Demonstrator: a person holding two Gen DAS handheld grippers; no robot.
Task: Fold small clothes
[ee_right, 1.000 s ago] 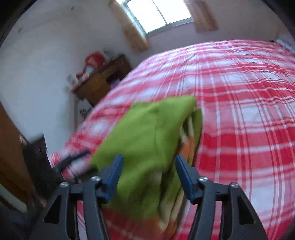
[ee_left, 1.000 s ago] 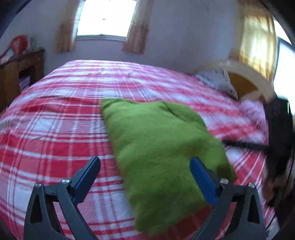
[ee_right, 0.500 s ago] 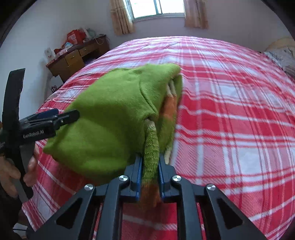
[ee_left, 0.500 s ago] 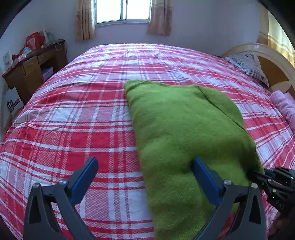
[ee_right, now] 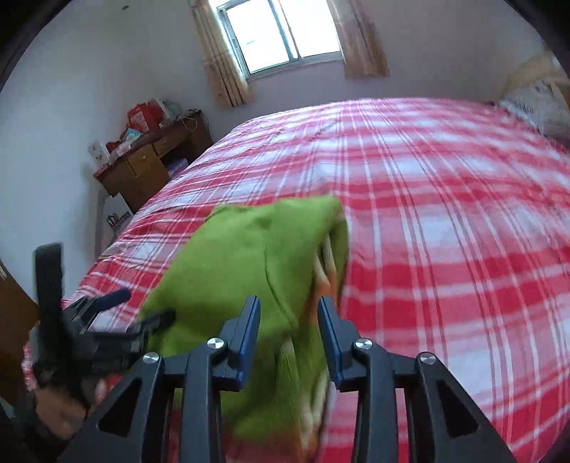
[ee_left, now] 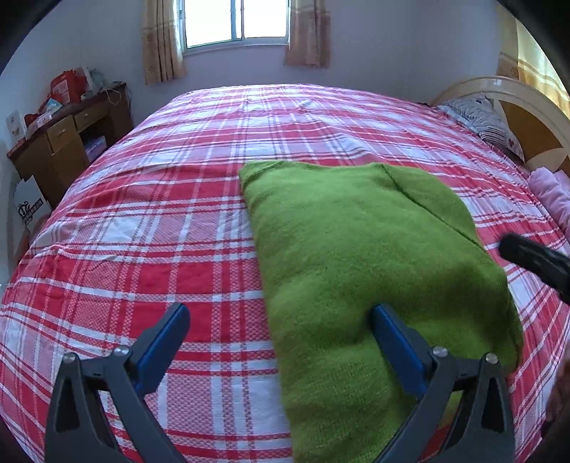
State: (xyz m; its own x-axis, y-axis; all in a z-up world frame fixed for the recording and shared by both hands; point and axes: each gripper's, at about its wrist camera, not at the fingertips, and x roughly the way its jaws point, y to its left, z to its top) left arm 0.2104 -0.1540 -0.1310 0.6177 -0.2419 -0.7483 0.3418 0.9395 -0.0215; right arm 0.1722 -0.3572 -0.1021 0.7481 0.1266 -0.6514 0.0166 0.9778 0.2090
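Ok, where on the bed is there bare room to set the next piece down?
The red plaid bedspread is bare between the folded green knit garment and the wooden desk, and beyond the garment toward the window. The headboard side is crowded: patterned pillow, pink cloth.

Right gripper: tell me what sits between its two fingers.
The green garment's near edge lies between the open right gripper's fingers, unpinched, in the right wrist view.

One green garment [ee_left: 363, 256], two tongs [ee_left: 278, 324], one bed [ee_left: 142, 231].

Place: a home bedroom
Bed: red plaid sheet [ee_left: 178, 220], headboard [ee_left: 527, 117], pillow [ee_left: 481, 117]
Window: curtained [ee_left: 235, 21]
Corner: cluttered wooden desk [ee_left: 67, 135]
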